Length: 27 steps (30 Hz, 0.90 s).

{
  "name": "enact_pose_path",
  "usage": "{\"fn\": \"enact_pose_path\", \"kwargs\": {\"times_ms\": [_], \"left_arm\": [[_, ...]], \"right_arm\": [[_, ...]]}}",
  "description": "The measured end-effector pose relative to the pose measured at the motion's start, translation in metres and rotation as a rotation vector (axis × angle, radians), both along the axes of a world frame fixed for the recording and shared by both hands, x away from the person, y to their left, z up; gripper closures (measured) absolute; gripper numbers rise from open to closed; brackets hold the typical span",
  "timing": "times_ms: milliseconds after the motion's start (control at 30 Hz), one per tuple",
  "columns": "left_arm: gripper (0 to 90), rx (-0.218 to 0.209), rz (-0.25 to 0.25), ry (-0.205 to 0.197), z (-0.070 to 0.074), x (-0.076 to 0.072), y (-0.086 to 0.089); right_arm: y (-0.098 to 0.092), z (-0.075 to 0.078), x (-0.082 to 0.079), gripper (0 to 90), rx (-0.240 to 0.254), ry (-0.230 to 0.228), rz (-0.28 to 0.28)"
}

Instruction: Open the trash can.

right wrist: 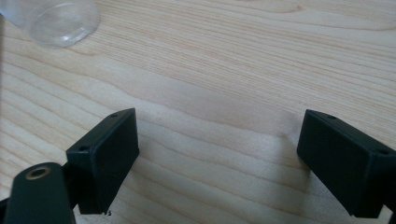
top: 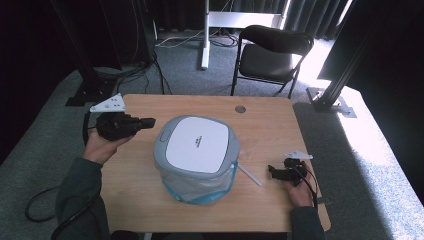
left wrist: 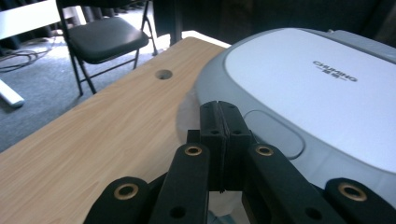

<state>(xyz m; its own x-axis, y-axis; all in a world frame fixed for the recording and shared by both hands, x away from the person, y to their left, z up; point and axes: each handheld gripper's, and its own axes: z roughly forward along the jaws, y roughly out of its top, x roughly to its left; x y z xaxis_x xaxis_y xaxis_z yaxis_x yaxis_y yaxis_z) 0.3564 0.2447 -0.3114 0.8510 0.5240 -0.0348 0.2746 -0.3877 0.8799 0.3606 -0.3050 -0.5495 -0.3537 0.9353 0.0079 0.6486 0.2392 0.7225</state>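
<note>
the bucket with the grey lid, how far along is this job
Done, by the look of it: the lid sits flat on the clear bucket mid-table.

In hand: nothing. The left gripper is shut and empty, raised beside the lid's edge. The right gripper is open over bare table, near a clear tube.

Left: I can't tell whether the lid is latched, so possibly pressing it down.

Dark green sleeves [top: 82, 185] on both forearms. Left gripper [top: 145, 123] black, grey three-cornered plate [top: 109, 104] on top, black cable [top: 40, 205] trailing off behind. Right gripper [top: 272, 171] black too, smaller pale plate [top: 298, 155]. Brass-ringed holes [left wrist: 193, 150] on the linkage arms, blocky matte jaws with small screw holes.
</note>
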Motion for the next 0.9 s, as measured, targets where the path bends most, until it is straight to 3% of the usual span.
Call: {"fn": "enact_pose_path", "kwargs": {"times_ms": [400, 900], "left_arm": [[89.4, -0.002, -0.058, 0.013, -0.004, -0.002, -0.015], [88.7, 0.017, -0.059, 0.015, -0.007, -0.003, -0.021]], "right_arm": [[0.0, 0.0, 0.0, 11.8, 0.0, 0.0, 0.0], [0.0, 0.0, 0.0, 11.8, 0.0, 0.0, 0.0]]}}
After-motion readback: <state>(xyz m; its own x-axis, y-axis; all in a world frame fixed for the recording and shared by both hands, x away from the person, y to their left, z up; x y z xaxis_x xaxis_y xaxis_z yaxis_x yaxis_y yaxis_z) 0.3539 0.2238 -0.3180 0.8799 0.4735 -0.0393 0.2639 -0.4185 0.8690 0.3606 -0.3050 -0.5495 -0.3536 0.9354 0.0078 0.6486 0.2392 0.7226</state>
